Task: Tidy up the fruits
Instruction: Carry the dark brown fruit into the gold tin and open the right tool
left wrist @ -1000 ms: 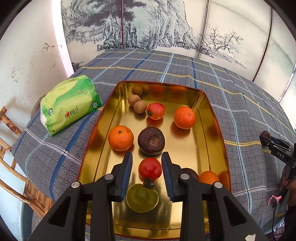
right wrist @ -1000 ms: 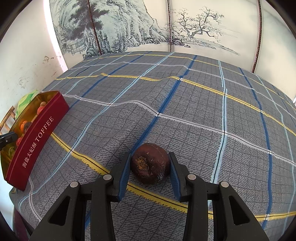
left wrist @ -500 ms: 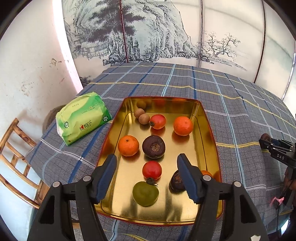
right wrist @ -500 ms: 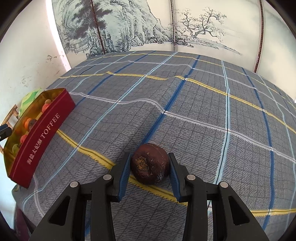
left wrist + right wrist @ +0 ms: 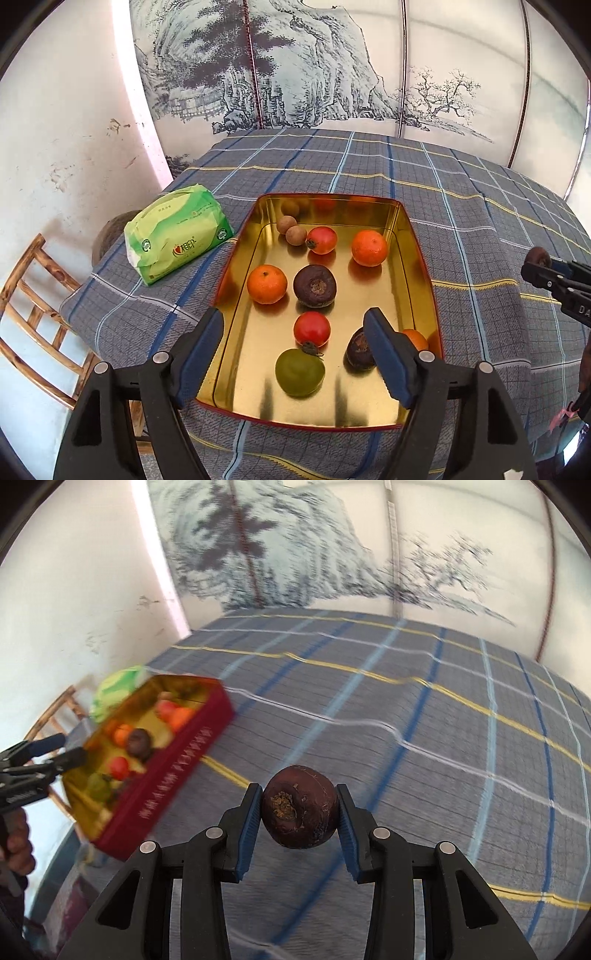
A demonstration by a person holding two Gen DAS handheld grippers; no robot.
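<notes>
A gold tin tray with red outer walls (image 5: 417,258) sits on the plaid tablecloth and holds oranges, red tomatoes, a green fruit (image 5: 300,372), dark purple fruits and small brown ones. My left gripper (image 5: 295,354) is open and empty above the tray's near end. My right gripper (image 5: 300,814) is shut on a dark purple fruit (image 5: 300,806) and holds it above the cloth, to the right of the tray (image 5: 173,775). The right gripper with its fruit also shows at the right edge of the left wrist view (image 5: 550,277).
A green tissue pack (image 5: 177,238) lies left of the tray. A wooden chair (image 5: 33,314) stands off the table's left edge. A painted screen stands behind the table. The plaid cloth (image 5: 443,720) stretches right of the tray.
My left gripper opened, let go of the red tomato and pulled back and up. My right gripper lifted the dark purple fruit off the cloth and swung toward the tray.
</notes>
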